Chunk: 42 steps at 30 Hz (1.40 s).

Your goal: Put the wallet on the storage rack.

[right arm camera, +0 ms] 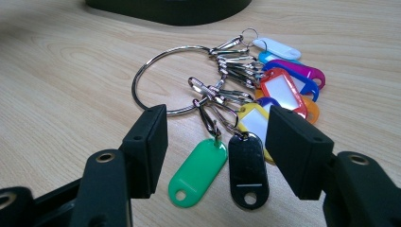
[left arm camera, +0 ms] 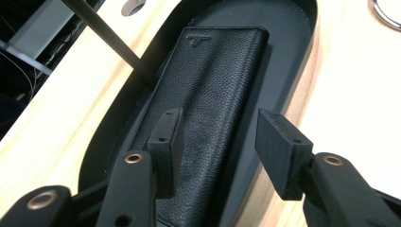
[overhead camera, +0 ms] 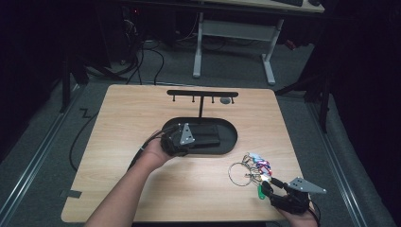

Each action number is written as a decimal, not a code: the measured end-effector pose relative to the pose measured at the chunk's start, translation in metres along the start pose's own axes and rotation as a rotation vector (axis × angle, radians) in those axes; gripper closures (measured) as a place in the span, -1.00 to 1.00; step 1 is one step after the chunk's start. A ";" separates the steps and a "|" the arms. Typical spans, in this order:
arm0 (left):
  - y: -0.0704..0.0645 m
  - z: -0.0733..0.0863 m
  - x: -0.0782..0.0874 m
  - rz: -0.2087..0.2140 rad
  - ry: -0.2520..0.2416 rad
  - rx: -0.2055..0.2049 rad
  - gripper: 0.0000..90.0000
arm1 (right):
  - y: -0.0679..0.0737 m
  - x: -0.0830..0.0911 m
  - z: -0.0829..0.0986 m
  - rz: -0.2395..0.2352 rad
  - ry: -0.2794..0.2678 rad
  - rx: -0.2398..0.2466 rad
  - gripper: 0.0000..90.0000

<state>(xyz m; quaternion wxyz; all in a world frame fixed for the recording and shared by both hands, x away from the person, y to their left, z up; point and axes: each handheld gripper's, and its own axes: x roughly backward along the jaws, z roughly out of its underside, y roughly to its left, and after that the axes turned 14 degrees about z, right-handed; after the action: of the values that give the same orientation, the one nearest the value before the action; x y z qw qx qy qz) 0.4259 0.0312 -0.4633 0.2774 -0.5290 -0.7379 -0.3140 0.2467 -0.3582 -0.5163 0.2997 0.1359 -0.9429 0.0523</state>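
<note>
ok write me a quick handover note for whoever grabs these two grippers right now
Left gripper: open, jaws either side of the black wallet, which lies in the black oval tray.
Right gripper: open, low over the table, aimed at the key ring with coloured tags beside the tray.
Done: nothing is gripped yet.
Left: probably close on wallet and keys; the hook stand behind the tray hangs empty.

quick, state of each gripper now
left gripper: open, fingers over the black wallet in the tray
right gripper: open, holding nothing, at the key tags
</note>
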 end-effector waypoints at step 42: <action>-0.068 0.147 0.086 0.002 -0.256 0.424 -0.22 | 0.004 -0.002 0.001 0.003 0.018 0.013 -0.11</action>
<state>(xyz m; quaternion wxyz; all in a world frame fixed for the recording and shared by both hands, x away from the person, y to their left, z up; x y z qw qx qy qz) 0.3244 0.1782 -0.5062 0.2867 -0.4951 -0.8160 -0.0825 0.2461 -0.3539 -0.5185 0.3071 0.1360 -0.9400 0.0602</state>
